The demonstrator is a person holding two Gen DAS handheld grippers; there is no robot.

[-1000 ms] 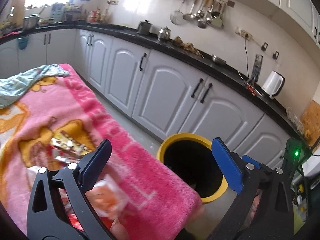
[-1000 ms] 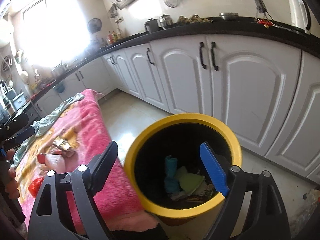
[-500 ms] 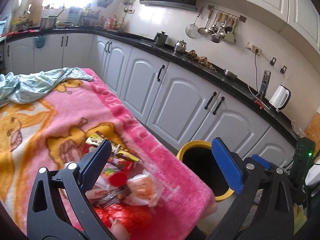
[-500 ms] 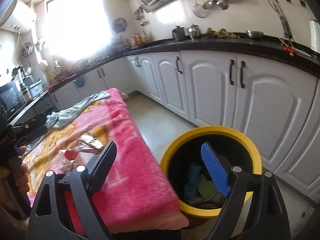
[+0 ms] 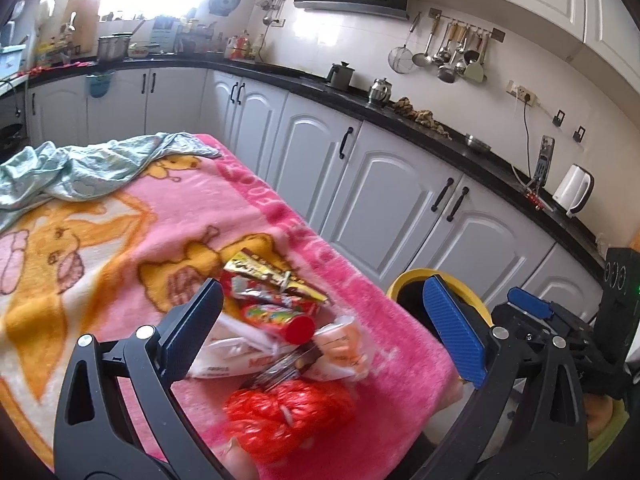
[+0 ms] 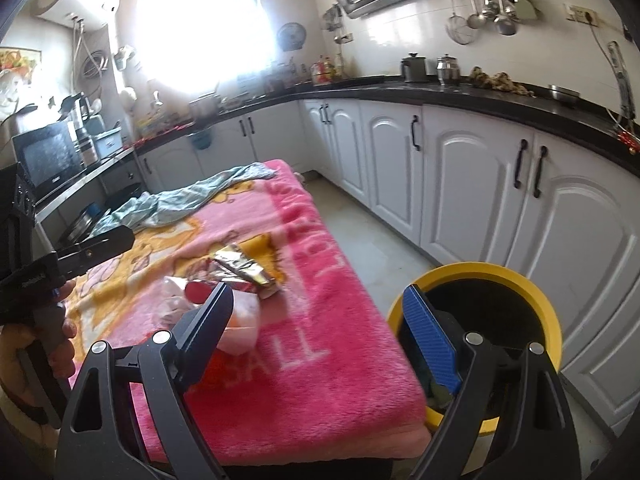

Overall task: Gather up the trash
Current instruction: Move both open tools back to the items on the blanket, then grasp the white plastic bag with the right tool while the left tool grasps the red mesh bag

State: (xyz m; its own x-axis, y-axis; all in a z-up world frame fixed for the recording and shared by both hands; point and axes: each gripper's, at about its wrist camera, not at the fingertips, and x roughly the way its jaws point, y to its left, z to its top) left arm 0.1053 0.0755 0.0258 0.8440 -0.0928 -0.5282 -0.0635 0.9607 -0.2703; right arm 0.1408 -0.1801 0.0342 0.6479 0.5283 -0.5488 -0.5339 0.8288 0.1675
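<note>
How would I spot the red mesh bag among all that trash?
Find the pink blanket on the table, then the trash pile at its end near the yellow bin. The red mesh bag lies at the pile's near edge; unlike the flat wrappers beside it, it is a crumpled, bright red lump of netting.

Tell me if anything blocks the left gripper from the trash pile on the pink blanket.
Nothing visible does. The left gripper is open, its fingers spread either side of the trash pile, which lies uncovered on the pink blanket.
</note>
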